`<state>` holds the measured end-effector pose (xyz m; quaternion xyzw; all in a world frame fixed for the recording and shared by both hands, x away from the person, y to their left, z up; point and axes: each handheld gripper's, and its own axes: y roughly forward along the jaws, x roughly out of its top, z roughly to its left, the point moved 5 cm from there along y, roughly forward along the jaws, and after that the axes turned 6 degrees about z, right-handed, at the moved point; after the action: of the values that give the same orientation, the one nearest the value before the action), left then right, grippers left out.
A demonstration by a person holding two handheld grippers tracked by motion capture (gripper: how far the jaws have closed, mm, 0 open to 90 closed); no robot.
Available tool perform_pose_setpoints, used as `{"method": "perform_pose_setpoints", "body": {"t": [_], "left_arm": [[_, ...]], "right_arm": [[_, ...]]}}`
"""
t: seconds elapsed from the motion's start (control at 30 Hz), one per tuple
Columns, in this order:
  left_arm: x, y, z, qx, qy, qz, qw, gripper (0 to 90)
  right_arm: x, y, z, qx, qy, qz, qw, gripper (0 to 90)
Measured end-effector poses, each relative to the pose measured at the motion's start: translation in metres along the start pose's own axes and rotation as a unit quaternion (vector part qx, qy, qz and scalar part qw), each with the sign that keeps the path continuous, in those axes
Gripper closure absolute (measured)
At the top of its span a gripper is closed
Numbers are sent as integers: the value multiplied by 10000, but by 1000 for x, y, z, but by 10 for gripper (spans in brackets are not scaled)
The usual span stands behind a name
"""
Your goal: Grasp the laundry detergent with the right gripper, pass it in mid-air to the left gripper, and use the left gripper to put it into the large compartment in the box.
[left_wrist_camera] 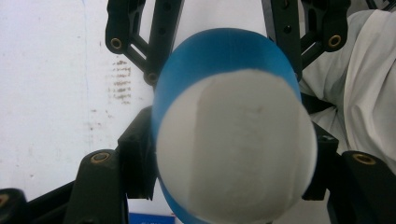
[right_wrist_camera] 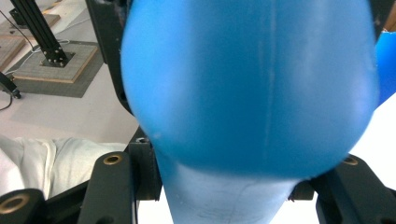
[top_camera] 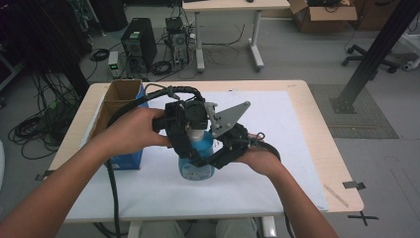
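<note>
There is one blue bottle (top_camera: pixel 196 166) with one white cap (left_wrist_camera: pixel 236 149). There are two hand-held grippers, the left hand-held gripper (top_camera: pixel 190 130) and the right hand-held gripper (top_camera: pixel 224 148), and two hands, one left hand (top_camera: pixel 136 130) and one right hand (top_camera: pixel 262 161). There is one cardboard box (top_camera: pixel 119 101) on the one surface (top_camera: pixel 317 144), and one white mat (top_camera: pixel 277 119). Farther back stand one more table (top_camera: pixel 233 6), one computer tower (top_camera: pixel 139 43) and one brown box (top_camera: pixel 324 15) on the floor.

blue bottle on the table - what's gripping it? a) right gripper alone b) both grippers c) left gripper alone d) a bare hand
b: the left gripper clamps the blue bottle at its white cap end and the right gripper is shut on its body.
</note>
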<state>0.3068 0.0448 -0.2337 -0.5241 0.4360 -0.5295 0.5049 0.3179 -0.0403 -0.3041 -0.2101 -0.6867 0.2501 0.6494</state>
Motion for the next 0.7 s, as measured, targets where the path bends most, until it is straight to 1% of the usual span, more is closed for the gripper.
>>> {"method": "perform_pose_setpoints", "body": {"t": [0.03, 0.1, 0.17, 0.2, 0.23, 0.27, 0.3, 0.33, 0.37, 0.4, 0.43, 0.47, 0.5, 0.57, 0.63, 0.7], "left_arm": [[-1, 0, 1, -15, -5, 9, 10000, 378], [-1, -1, 1, -31, -28, 4, 10000, 379], [-1, -1, 1, -36, -76, -9, 10000, 379], [-1, -2, 1, -26, -58, -17, 10000, 379], [-1, -2, 1, -25, -97, -14, 9999, 379], [-2, -4, 2, -30, -148, 5, 9999, 379], [-2, -4, 2, -30, -148, 5, 9999, 379], [-3, -5, 3, -21, -184, -9, 9998, 379], [-5, -6, 4, 3, -218, 6, 9998, 379], [-5, -6, 4, 3, -218, 6, 9998, 379], [-7, -7, 4, 11, -267, 7, 9996, 379], [-7, -7, 5, 21, -282, 11, 9996, 379], [-8, -7, 4, 15, -336, -11, 9994, 379], [-11, -8, 6, 48, -366, 19, 9993, 378], [-14, -9, 8, 81, -436, 32, 9990, 378], [-16, -10, 9, 126, -488, 93, 9987, 378]], "right_arm": [[0, 0, 0, -8, -12, -1, 10000, 433], [1, 1, 0, -10, 42, 1, 10000, 429], [1, 1, 0, -15, 15, 14, 10000, 426], [2, 1, 0, -27, 11, 18, 10000, 419], [2, 1, 0, -48, -14, 7, 10000, 397], [2, 0, 2, -55, -22, -1, 10000, 343], [2, 0, 2, -55, -22, -1, 10000, 343], [1, -3, 2, -117, -85, 66, 9999, 308], [0, -6, 2, -155, -34, 87, 9998, 287], [0, -6, 2, -155, -34, 87, 9998, 287], [-5, -13, -1, -243, 82, 94, 9996, 249], [-5, -13, -1, -243, 82, 94, 9996, 249], [-6, -15, -1, -260, 119, 98, 9995, 241], [-11, -23, -2, -329, 176, 150, 9992, 228], [-16, -31, -3, -455, 197, 284, 9984, 207], [-21, -39, -4, -549, 312, 425, 9971, 186]]}}
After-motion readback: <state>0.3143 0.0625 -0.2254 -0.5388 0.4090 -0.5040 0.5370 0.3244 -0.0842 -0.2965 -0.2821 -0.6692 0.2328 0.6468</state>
